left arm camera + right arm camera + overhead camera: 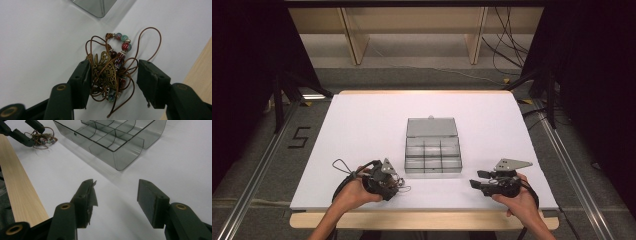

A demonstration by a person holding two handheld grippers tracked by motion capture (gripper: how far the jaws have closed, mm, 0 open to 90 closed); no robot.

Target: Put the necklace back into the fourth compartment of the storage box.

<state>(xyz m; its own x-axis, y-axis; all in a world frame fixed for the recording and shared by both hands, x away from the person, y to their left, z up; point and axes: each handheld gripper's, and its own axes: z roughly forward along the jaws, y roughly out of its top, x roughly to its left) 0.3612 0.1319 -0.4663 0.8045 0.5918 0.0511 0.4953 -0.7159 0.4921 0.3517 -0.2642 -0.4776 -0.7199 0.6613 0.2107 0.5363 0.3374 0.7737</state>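
Note:
A tangled brown cord necklace with coloured beads and a brass filigree pendant lies on the white table near its front edge. My left gripper straddles it: the left pad rests against the pendant, while the right pad stands off the bundle with only loose cord loops near it. From above, the left gripper and necklace sit left of a clear compartment box with its lid folded back. My right gripper is open over bare table, right of the box.
A wooden strip runs along the table's front edge, close to both hands. The right gripper view looks across at the left gripper and the necklace. Metal rails and cables lie on the floor at both sides.

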